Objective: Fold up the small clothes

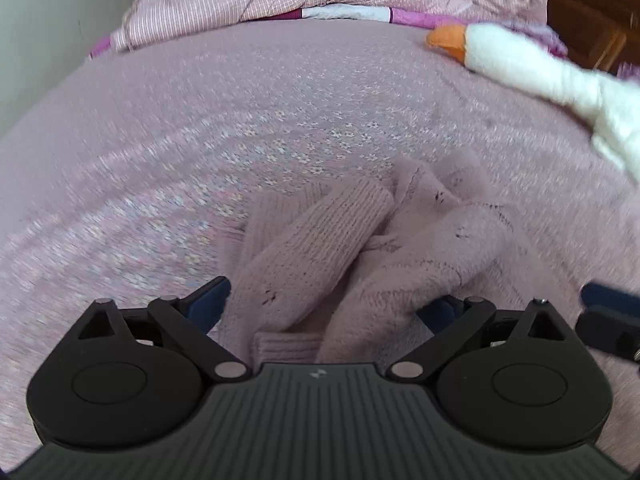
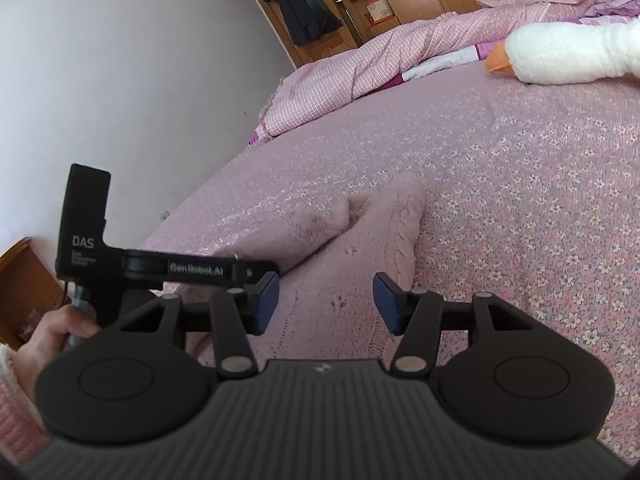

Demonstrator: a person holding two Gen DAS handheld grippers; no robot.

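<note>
Sweater [image 1: 352, 248] lies bunched on our flowered bedspread [image 1: 200, 128], sleeves crossed. Our left gripper [image 1: 324, 304] straddles it wide, fabric between the pads but not pinched. Our right gripper [image 2: 326, 304] hovers wide above its hem, empty. Risk: closing now could snag several layers, dragging the heap instead of one edge.

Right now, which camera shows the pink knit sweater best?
The left wrist view: the pink knit sweater lies crumpled mid-frame, its ribbed sleeve and cuff visible, though slightly blurred. The right wrist view shows only one stretch of it, partly hidden behind the other claw.
</note>
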